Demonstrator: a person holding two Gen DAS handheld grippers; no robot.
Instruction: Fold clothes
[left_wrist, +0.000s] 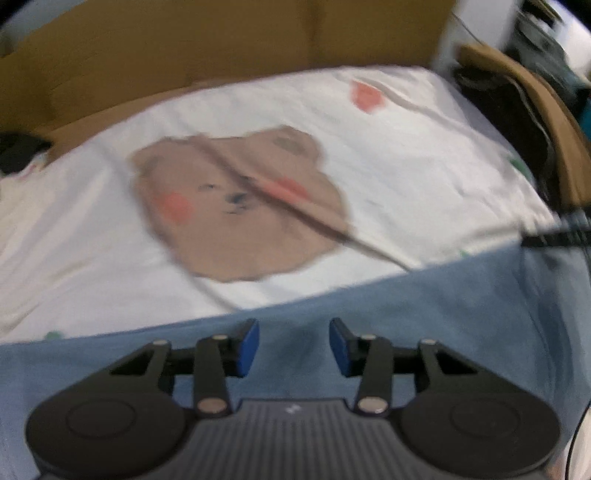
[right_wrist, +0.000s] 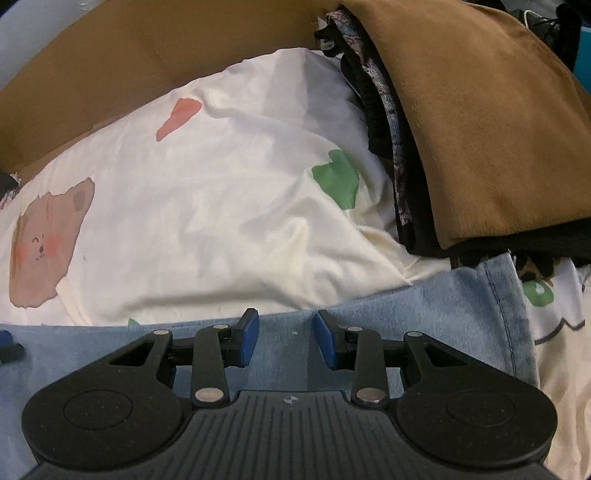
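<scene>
Left claw (left_wrist: 294, 341) and right claw (right_wrist: 285, 334) both part-open, empty, over blue denim (right_wrist: 288, 347); bear-print sheet (right_wrist: 221, 206) at 12 o'clock.

**A count of cloths and claws**

One pale blue denim garment (right_wrist: 280, 332) lies nearest. One cream printed sheet (right_wrist: 229, 206) carries one bear face (left_wrist: 240, 203), one red patch (right_wrist: 179, 118) and one large green patch (right_wrist: 338, 177) (smaller green specks show at its edges). One brown cloth (right_wrist: 480, 129) tops the dark pile (right_wrist: 380, 122). Two claws: left claw (left_wrist: 294, 347), right claw (right_wrist: 285, 338).
</scene>
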